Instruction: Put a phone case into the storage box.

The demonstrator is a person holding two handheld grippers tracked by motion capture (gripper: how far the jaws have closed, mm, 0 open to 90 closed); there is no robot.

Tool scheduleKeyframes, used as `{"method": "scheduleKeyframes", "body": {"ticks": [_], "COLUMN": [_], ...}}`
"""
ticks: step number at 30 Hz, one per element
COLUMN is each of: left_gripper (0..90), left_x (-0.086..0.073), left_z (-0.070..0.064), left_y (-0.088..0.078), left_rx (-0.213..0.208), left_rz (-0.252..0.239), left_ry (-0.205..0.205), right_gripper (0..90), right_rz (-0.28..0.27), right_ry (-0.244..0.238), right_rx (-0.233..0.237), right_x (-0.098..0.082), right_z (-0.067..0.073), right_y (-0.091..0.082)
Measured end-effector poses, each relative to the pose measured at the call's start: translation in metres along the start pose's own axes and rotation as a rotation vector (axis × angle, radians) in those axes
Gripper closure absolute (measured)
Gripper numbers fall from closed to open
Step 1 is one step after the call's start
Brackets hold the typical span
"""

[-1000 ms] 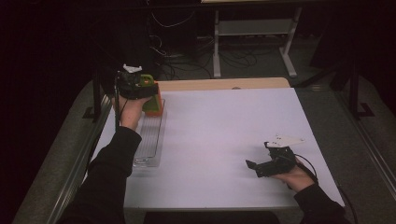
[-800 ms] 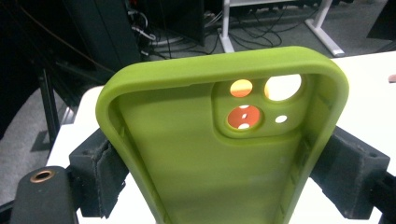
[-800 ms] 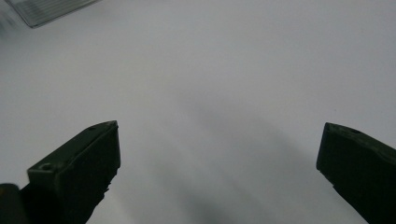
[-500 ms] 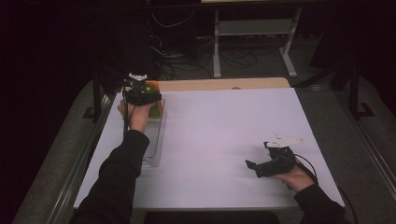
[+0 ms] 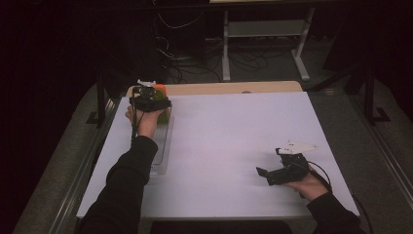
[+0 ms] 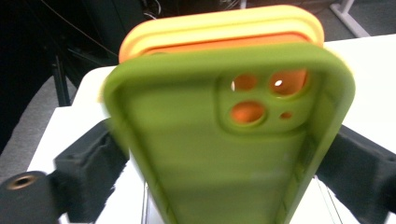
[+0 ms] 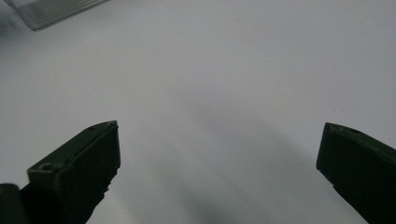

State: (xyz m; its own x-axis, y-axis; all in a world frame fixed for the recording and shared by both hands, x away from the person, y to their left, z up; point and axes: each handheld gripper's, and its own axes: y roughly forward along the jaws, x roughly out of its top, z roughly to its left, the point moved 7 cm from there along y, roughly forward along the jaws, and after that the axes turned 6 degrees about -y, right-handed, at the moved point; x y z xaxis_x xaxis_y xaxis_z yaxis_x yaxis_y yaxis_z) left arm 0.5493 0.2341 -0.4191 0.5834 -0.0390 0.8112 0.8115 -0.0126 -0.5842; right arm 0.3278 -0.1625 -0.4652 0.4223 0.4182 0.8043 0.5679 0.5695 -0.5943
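Nearest the camera in the high view, 2 dark-sleeved forearms are seen entering from the bottom edge, each hand holding a black 2-jaw gripper over a white table (image 5: pixel 229 146).

The right gripper (image 5: pixel 265 173) is held low at the near right of the table, pointing toward the table's middle, with a cable trailing back past the wrist. In the right gripper view its jaws are seen spread wide apart, with only bare white table surface between them and a corner of a clear ribbed tray (image 7: pixel 56 9) far off at the top left.

Farther away, along the table's left side, that clear tray (image 5: pixel 160 156) is laid lengthwise. At its far end the left gripper (image 5: pixel 155 97) is held, near the table's back left corner.

In the left gripper view a green phone case (image 6: pixel 224 140), slightly blurred, is seen standing between the 2 jaws, its open inside and camera cut-out facing the lens. The jaws have just been opening; they flank the case's sides, and whether the pads press on it cannot be told for certain. Directly behind it an orange phone case (image 6: pixel 233 43) and a yellow phone case (image 6: pixel 219 23) are stacked upright, only their top edges visible.

Beyond the table, a dark floor with cables and a white stand are visible.
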Motion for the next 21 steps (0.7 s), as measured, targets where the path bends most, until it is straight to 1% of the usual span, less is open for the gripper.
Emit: {"method": "scheduleKeyframes", "body": {"ticks": [3,4,6,7,9,11,13,15,18,19,21], "left_gripper": [0.1,0.0,0.0,0.0,0.0,0.0,0.0,0.0,0.0,0.0,0.0], "left_x": [0.001,0.002,0.006,0.007,0.010,0.013,0.014,0.012,0.007,0.006,0.002], "left_z": [0.000,0.001,0.002,0.004,0.005,0.007,0.008,0.007,0.004,0.003,0.001], "left_y": [-0.001,-0.003,-0.007,-0.009,-0.015,-0.022,-0.030,-0.039,-0.055,-0.060,-0.070], "left_rx": [-0.017,-0.023,-0.036,-0.044,-0.062,-0.088,-0.127,-0.181,-0.247,-0.275,-0.313], "left_rz": [-0.004,-0.004,-0.010,-0.006,-0.001,0.006,0.007,0.011,0.024,0.019,0.018], "left_ry": [-0.011,-0.003,-0.001,0.010,0.015,0.031,0.047,0.054,0.100,0.106,0.123], "right_gripper": [0.0,0.0,0.0,0.0,0.0,0.0,0.0,0.0,0.0,0.0,0.0], "right_rz": [-0.002,-0.002,-0.002,-0.001,-0.003,-0.005,-0.006,-0.009,-0.013,-0.014,-0.012], "right_ry": [-0.002,-0.002,0.001,0.003,0.002,0.000,-0.002,0.001,0.003,0.002,0.007], "right_rx": [-0.001,0.000,0.001,0.001,0.001,0.000,-0.002,-0.002,-0.005,-0.007,-0.007], "right_x": [0.000,0.000,0.000,0.000,0.001,0.001,0.001,0.002,0.002,0.003,0.003], "right_z": [0.000,0.000,0.000,0.000,0.000,-0.001,-0.001,-0.001,-0.002,-0.002,-0.003], "right_y": [0.000,0.000,0.000,0.000,0.000,0.000,-0.001,-0.001,-0.002,-0.002,-0.003]}}
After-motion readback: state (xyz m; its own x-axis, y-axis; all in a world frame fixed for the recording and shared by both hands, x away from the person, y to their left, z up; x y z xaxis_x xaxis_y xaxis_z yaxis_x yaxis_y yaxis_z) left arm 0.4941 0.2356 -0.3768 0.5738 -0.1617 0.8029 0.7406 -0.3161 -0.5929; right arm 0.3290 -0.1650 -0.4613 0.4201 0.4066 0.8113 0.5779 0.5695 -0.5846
